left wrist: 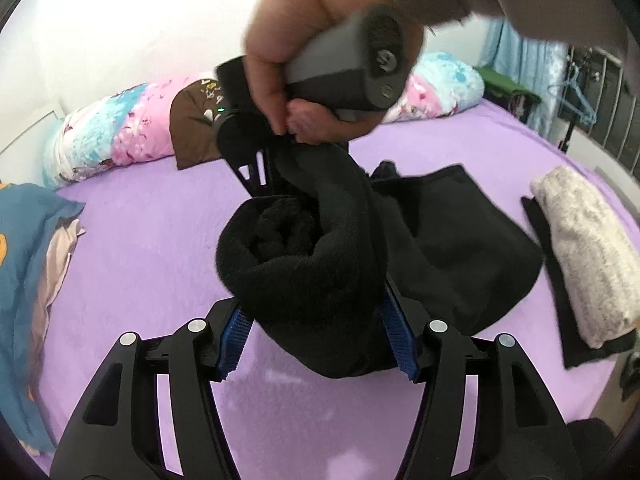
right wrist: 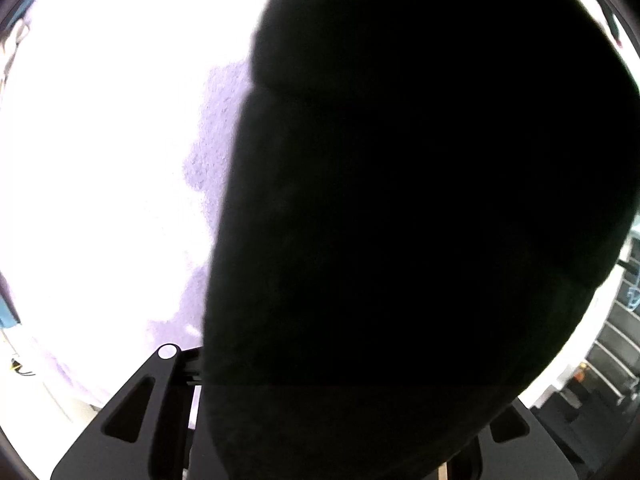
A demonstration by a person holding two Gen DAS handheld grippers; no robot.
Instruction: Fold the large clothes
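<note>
A black fleece garment (left wrist: 320, 256) is bunched into a roll above the purple bed (left wrist: 140, 264). My left gripper (left wrist: 316, 340) has its blue-padded fingers (left wrist: 234, 336) on either side of the roll's lower part, gripping it. My right gripper (left wrist: 276, 168), held by a hand, comes in from above and its fingers go into the upper fold of the garment. In the right wrist view the black garment (right wrist: 420, 220) covers most of the picture and hides the fingertips.
A folded cream knit (left wrist: 588, 256) lies on a black cloth at the right. Floral pillows (left wrist: 120, 132) and a brown cushion (left wrist: 192, 128) lie at the bed's head. Blue bedding (left wrist: 24, 280) is piled at the left. A rack with hangers (left wrist: 592, 96) stands at the far right.
</note>
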